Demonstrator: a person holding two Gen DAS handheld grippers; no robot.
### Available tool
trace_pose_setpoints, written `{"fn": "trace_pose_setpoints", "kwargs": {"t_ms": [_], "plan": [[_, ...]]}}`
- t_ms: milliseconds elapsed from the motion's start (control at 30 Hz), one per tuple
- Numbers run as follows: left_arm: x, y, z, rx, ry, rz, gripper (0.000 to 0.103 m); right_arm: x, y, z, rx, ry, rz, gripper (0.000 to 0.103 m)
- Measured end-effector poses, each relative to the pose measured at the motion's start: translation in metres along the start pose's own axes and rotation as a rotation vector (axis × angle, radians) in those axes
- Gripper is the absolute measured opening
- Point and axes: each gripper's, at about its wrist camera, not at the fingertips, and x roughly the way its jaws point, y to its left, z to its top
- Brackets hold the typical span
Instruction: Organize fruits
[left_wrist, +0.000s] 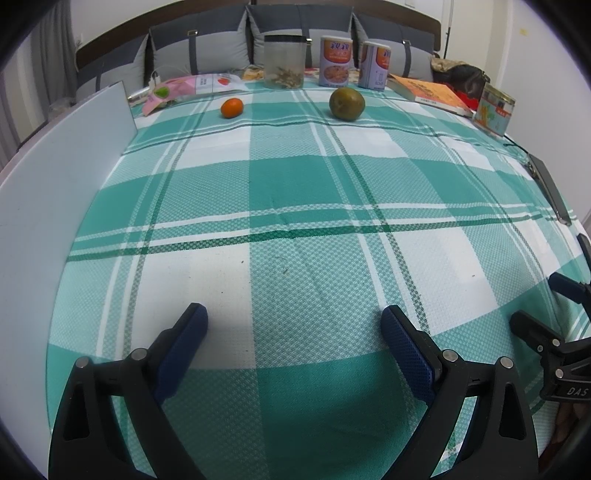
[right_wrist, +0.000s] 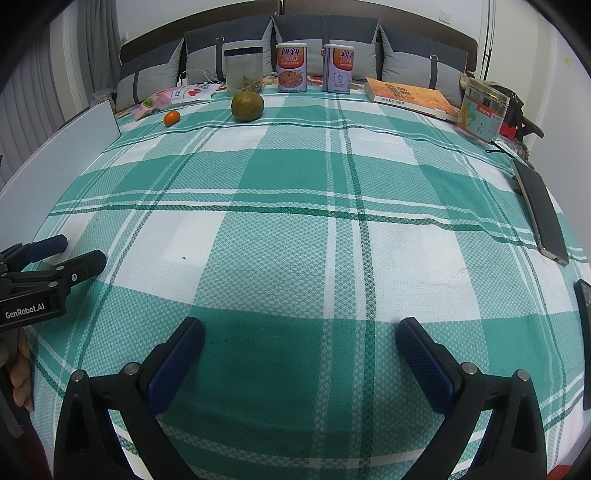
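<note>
Both grippers hang over the near part of a table covered by a green-and-white checked woven cloth (left_wrist: 295, 229). The left gripper (left_wrist: 295, 332) has its two blue-padded fingers spread wide with only bare cloth between them. The right gripper (right_wrist: 301, 347) is likewise spread wide and holds nothing. The two tools sit side by side, near each other but apart.

The task's fruits lie at the far side of the cloth: a small round orange tangerine (left_wrist: 232, 108) to the left and a larger round green-brown citrus fruit (left_wrist: 347, 103) to its right, well apart from each other and from both grippers. All the cloth between the grippers and the fruits is open.

Behind the fruits, along the far edge, stand a clear plastic jar with a dark lid (left_wrist: 283, 61) and two tall printed cans (left_wrist: 335, 61). A pink snack packet (left_wrist: 184, 88) lies at the far left. A white flat board (left_wrist: 55, 177) runs down the left edge. On the right edge lie an orange paperback book (right_wrist: 410, 96), a short printed tin (right_wrist: 482, 110) and a dark flat phone (right_wrist: 541, 212).
</note>
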Motion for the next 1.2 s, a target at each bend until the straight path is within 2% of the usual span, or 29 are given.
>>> {"fn": "trace_pose_setpoints", "kwargs": {"t_ms": [967, 1200], "plan": [[0.0024, 0.0011, 0.0009, 0.004, 0.006, 0.016, 0.099, -0.0003, 0.0018, 0.0001, 0.000, 0.000, -0.006, 0.103], [0.0025, 0.0026, 0.0026, -0.001, 0.017, 0.000, 0.098, -0.0005, 0.0019, 0.0000, 0.001, 0.001, -0.004, 0.103]]}}
